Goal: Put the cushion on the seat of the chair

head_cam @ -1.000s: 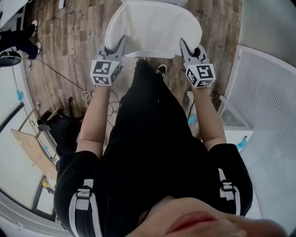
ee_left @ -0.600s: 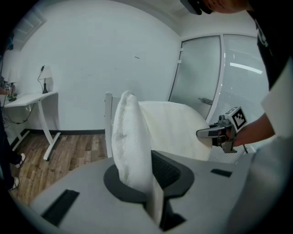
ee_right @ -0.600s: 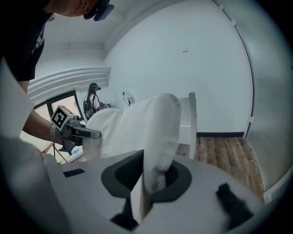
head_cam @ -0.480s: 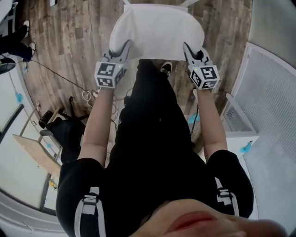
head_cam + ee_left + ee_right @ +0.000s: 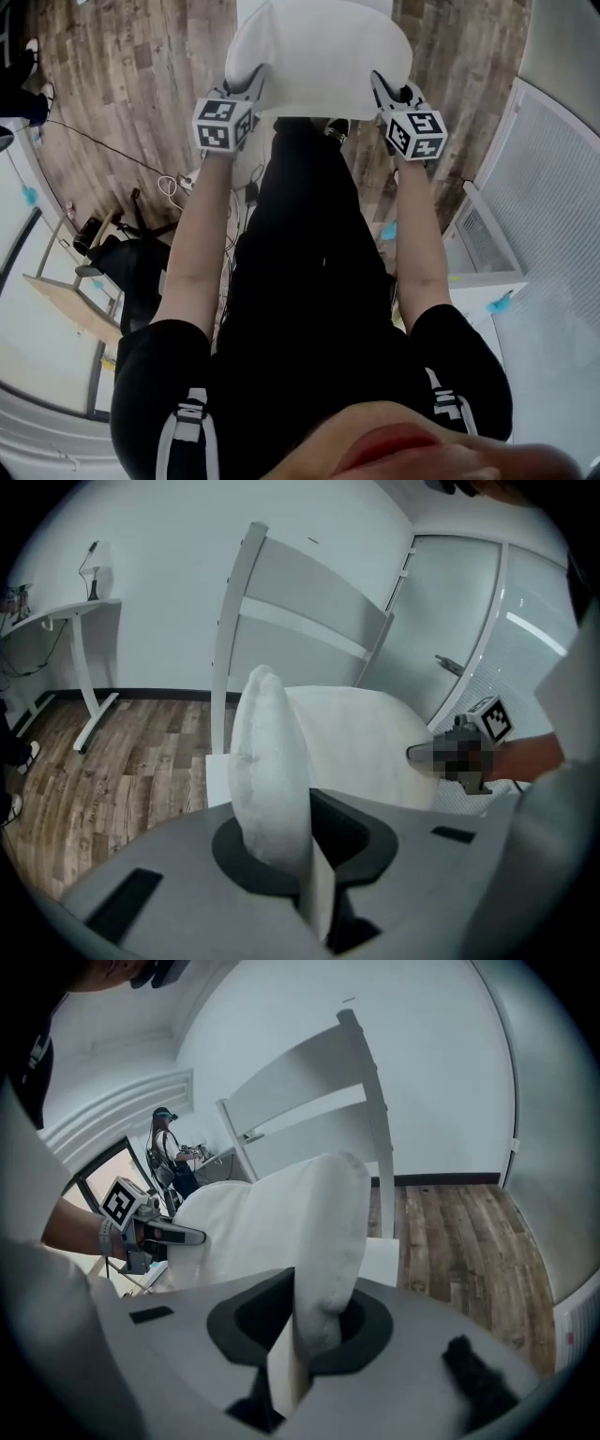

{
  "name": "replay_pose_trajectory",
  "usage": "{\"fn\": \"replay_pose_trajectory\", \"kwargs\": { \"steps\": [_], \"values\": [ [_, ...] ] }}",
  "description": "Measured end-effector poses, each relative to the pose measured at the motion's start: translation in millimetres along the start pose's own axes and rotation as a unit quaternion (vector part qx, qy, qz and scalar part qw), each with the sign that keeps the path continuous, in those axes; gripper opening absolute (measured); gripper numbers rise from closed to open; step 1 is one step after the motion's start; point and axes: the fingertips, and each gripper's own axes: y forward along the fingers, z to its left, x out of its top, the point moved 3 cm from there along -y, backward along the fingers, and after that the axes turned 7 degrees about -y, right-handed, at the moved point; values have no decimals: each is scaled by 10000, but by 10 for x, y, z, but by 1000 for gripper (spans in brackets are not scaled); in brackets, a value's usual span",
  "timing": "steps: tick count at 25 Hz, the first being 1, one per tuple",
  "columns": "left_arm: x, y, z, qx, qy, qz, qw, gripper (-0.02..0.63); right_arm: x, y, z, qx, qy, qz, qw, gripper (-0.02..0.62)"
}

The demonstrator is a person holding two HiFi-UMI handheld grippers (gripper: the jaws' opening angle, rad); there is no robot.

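Both grippers hold a white cushion by its near edge, over a white wooden chair. My left gripper is shut on the cushion's left corner, and the fabric bulges up between its jaws. My right gripper is shut on the right corner. The chair's slatted back stands behind the cushion, and a bit of its seat shows below. The cushion hides most of the seat. The right gripper shows in the left gripper view, and the left gripper in the right gripper view.
Brown wood floor lies around the chair. A white ribbed panel stands at the right, with cables and a wooden board at the left. A white desk stands by the wall. Another person stands far off.
Both grippers have sunk toward the chair with the cushion still held between them. In the head view the cushion has slid toward the top edge.
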Motion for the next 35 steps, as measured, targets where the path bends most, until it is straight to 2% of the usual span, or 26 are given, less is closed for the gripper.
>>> {"fn": "replay_pose_trajectory", "kwargs": {
  "steps": [8, 18, 28, 35],
  "values": [
    [-237, 496, 321, -13, -260, 316, 9992, 55, -276, 514, -246, 164, 79, 323, 9993, 57],
    [-345, 929, 582, 151, -309, 676, 9971, 57, -490, 949, -480, 143, 132, 764, 9969, 60],
    [-405, 1185, 770, 189, -181, 969, 9950, 63, -638, 1191, -659, 85, 210, 1113, 9935, 67],
    [-445, 1322, 890, 214, -119, 1087, 9938, 67, -686, 1330, -707, -40, 0, 1382, 9904, 75]
  ]
}}
